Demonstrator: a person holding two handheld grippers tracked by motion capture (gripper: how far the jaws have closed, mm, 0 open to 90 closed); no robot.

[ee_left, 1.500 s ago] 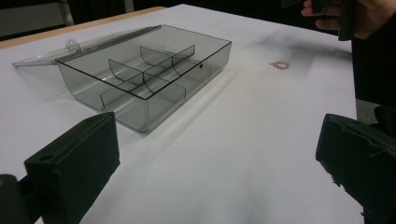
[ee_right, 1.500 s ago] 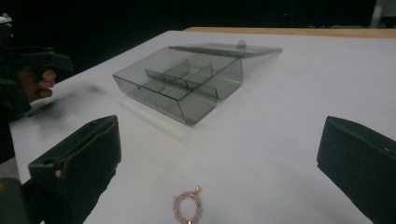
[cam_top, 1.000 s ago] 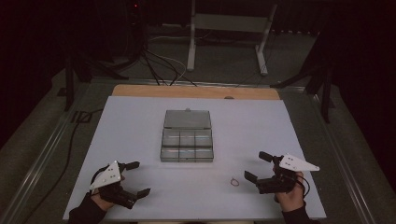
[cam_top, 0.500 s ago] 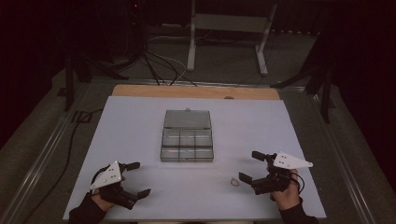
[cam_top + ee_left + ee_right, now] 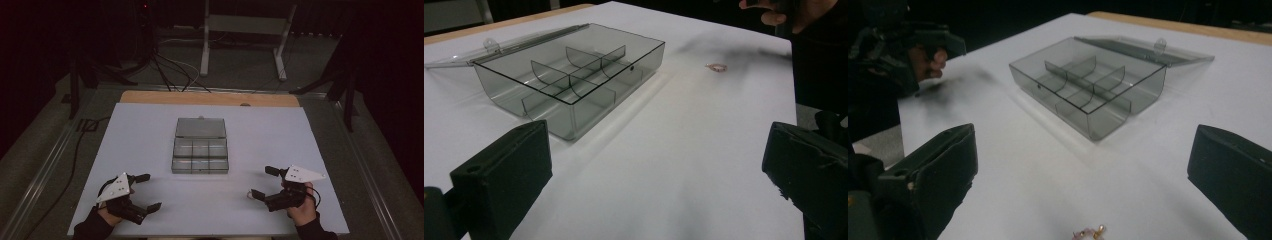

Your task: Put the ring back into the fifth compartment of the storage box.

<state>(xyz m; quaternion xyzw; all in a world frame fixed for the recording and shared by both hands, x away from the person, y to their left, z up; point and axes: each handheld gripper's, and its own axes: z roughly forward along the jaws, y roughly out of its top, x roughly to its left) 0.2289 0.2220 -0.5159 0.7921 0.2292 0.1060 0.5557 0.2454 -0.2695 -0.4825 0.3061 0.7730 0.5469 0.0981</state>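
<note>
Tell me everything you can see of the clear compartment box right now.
The compartment box looks like smoky transparent plastic, rectangular, with thin dividers forming six compartments in two rows of three. All look empty. Its hinged lid is swung fully open and lies flat on the white table behind it, with a small latch tab on its far edge. The box sits flat near the table's middle. Nothing touches it; both grippers are apart from it.

Dark room, grey floor (image 5: 240, 70), white metal stand (image 5: 245, 30), cables (image 5: 170, 70), wood table edge (image 5: 210, 98)
</note>
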